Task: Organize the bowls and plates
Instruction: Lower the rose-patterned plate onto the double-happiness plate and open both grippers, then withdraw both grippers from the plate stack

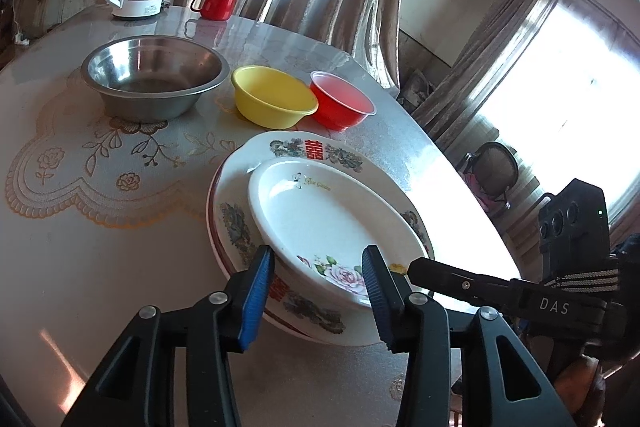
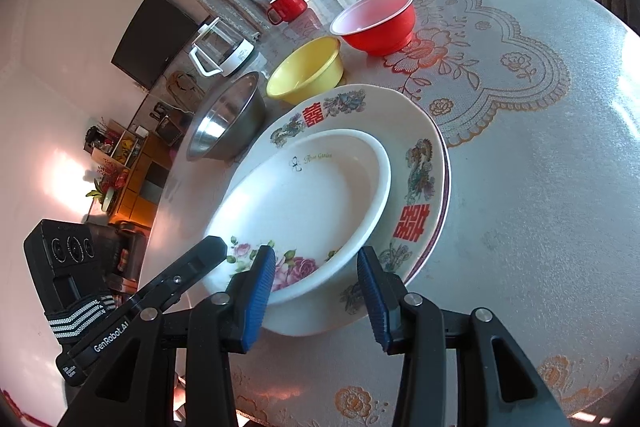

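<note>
Both tongs, left (image 1: 318, 273) and right (image 2: 316, 273), are standing open, straddling the near rim of the white rose-printed oval dish (image 1: 332, 215), which is resting on patterned plates (image 1: 236, 227) near the table (image 1: 100, 267) edge.

A dish (image 1: 336, 223) lies on stacked plates (image 1: 280, 151), three bowls (image 1: 152, 77) behind.
</note>
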